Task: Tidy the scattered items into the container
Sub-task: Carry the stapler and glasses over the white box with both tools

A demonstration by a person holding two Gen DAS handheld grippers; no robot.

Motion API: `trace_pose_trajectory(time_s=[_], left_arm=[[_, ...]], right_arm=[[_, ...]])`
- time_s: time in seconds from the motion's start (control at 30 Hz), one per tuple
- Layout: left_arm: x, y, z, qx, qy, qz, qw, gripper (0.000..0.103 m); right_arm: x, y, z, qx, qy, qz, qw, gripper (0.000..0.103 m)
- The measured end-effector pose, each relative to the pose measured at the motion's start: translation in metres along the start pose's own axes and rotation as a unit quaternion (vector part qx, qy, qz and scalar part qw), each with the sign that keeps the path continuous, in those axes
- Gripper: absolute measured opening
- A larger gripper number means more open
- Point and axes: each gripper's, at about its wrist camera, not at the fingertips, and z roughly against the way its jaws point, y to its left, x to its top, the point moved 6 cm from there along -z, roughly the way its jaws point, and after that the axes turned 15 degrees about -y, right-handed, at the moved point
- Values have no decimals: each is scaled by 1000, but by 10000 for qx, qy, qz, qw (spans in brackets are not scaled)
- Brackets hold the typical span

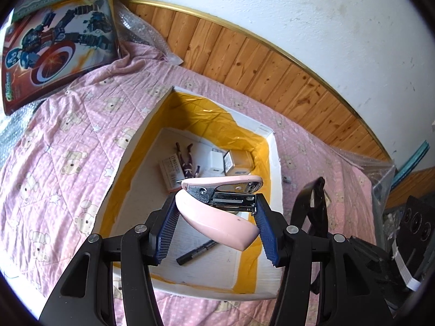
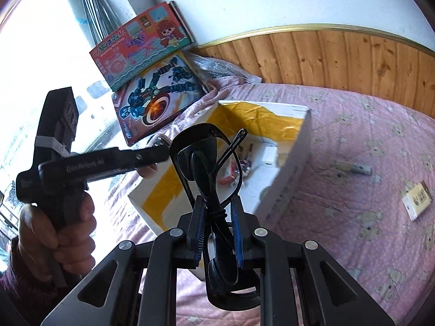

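Observation:
My left gripper (image 1: pixel 216 203) is shut on a pink stapler (image 1: pixel 217 212) and holds it above a white box with yellow tape lining (image 1: pixel 136 146). Inside the box lie a black marker (image 1: pixel 197 251), a small figurine (image 1: pixel 187 163), a label card (image 1: pixel 171 172) and white cubes (image 1: pixel 217 160). My right gripper (image 2: pixel 217 203) is shut on folded black glasses (image 2: pixel 209 168) and holds them just in front of the same box (image 2: pixel 288 179). A small tube (image 2: pixel 353 167) and a white card (image 2: pixel 416 199) lie on the pink blanket right of the box.
Two toy boxes (image 2: pixel 152 87) lean against the wall behind the container. A wooden headboard (image 1: pixel 258 65) runs along the back. The left handheld gripper and hand (image 2: pixel 62 190) show at the left of the right wrist view. Bubble wrap (image 1: pixel 136 24) lies in the corner.

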Motion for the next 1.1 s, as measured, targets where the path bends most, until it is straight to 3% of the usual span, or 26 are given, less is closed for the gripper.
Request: trace_pose_trajectory(time_s=[0.23, 0.6, 1.1], left_arm=[[-8, 20, -3, 248, 183, -150, 9994, 57], [-21, 33, -17, 393, 467, -693, 9957, 57], [-38, 29, -47, 613, 863, -1411, 9843, 57]], right_arm=[[6, 21, -36, 60, 142, -213, 9997, 19], [15, 26, -80, -368, 504, 73, 9980, 20], [-4, 10, -146, -866, 1446, 432, 9848, 20]])
